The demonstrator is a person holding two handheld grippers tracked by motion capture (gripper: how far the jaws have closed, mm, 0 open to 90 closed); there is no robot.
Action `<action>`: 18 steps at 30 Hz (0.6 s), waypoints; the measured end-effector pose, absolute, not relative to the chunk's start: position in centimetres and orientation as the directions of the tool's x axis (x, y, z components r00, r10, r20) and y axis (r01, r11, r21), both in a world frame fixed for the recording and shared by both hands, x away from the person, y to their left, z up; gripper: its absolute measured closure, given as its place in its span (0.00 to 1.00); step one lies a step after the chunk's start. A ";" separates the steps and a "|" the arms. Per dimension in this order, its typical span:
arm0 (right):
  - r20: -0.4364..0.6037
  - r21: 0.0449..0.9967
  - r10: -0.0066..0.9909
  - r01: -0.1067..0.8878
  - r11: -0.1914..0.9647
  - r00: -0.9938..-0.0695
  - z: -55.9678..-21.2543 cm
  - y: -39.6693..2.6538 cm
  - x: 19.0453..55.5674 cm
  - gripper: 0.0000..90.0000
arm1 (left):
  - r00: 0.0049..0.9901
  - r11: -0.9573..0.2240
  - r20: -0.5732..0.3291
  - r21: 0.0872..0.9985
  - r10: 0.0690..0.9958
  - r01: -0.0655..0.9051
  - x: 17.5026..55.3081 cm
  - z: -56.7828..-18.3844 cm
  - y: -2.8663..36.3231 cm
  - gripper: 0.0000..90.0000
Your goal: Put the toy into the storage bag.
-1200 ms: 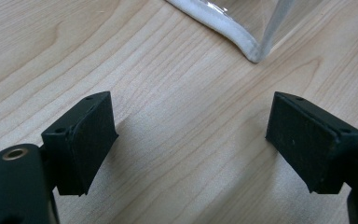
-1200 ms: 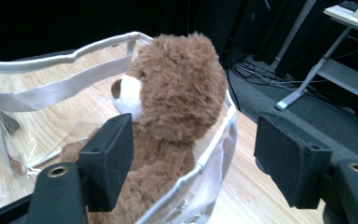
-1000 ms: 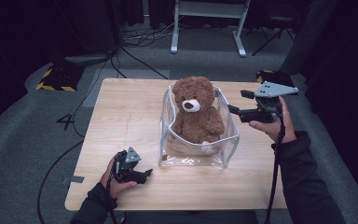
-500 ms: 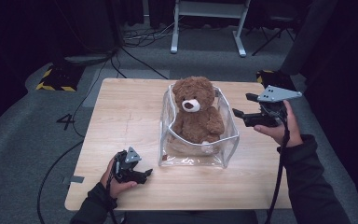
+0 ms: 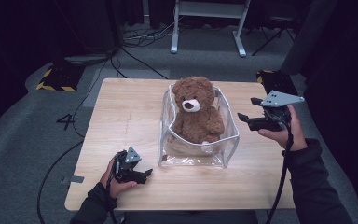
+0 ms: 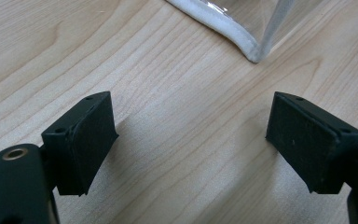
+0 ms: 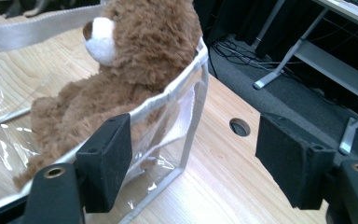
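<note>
the right gripper (image 5: 243,119) is held above the table's right side, jaws spread wide with nothing between them, pointing toward the clear bag (image 5: 198,148). in the right gripper view its near jaw stands just beside the bag's white-trimmed wall (image 7: 182,93), though whether it touches cannot be told. the left gripper (image 5: 144,174) rests low on the wooden table (image 5: 121,112) near the front edge, jaws also wide apart and holding nothing; in the left gripper view only bare wood lies between them, with the bag's bottom corner (image 6: 255,55) a little ahead. the brown teddy bear (image 5: 196,112) sits upright inside the clear bag at the middle of the table, its head rising above the rim. a grey strap (image 7: 37,28) of the bag arches behind the bear.
</note>
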State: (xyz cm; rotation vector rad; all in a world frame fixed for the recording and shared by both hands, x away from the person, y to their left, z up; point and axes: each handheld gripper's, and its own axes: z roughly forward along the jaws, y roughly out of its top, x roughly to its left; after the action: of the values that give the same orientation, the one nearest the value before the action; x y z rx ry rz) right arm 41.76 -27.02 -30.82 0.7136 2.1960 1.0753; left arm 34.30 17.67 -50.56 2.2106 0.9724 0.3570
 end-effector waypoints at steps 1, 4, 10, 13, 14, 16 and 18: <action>-0.269 0.822 0.678 0.205 0.532 -0.684 -30.9 -27.1 41.8 0.30 | 0.682 -0.485 -0.023 0.686 0.731 0.542 34.3 -50.6 17.7 0.18; -0.270 0.818 0.681 0.211 0.535 -0.680 -31.1 -27.4 41.7 0.30 | 0.682 -0.485 -0.023 0.686 0.731 0.542 34.3 -50.6 17.7 0.18; -0.274 0.810 0.684 0.221 0.543 -0.676 -31.7 -27.7 41.7 0.30 | 0.682 -0.484 -0.023 0.686 0.731 0.542 34.3 -50.6 17.7 0.18; -0.275 0.805 0.686 0.228 0.547 -0.674 -32.0 -27.8 41.8 0.30 | 0.682 -0.485 -0.023 0.686 0.731 0.542 34.3 -50.6 17.7 0.17; -0.275 0.804 0.687 0.230 0.548 -0.673 -32.1 -27.9 41.8 0.30 | 0.683 -0.486 -0.023 0.686 0.730 0.542 34.3 -50.6 17.7 0.18; -0.276 0.803 0.688 0.233 0.549 -0.671 -32.3 -28.0 41.8 0.30 | 0.682 -0.485 -0.023 0.686 0.731 0.542 34.3 -50.6 17.7 0.17; -0.280 0.797 0.689 0.239 0.555 -0.668 -32.5 -28.2 41.8 0.30 | 0.682 -0.484 -0.023 0.686 0.731 0.542 34.3 -50.6 17.7 0.17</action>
State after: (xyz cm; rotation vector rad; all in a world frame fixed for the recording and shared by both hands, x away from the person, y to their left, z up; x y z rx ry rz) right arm 41.79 -28.16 -32.49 0.7428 2.2082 1.0112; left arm 34.30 17.67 -50.56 2.2103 0.9725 0.3569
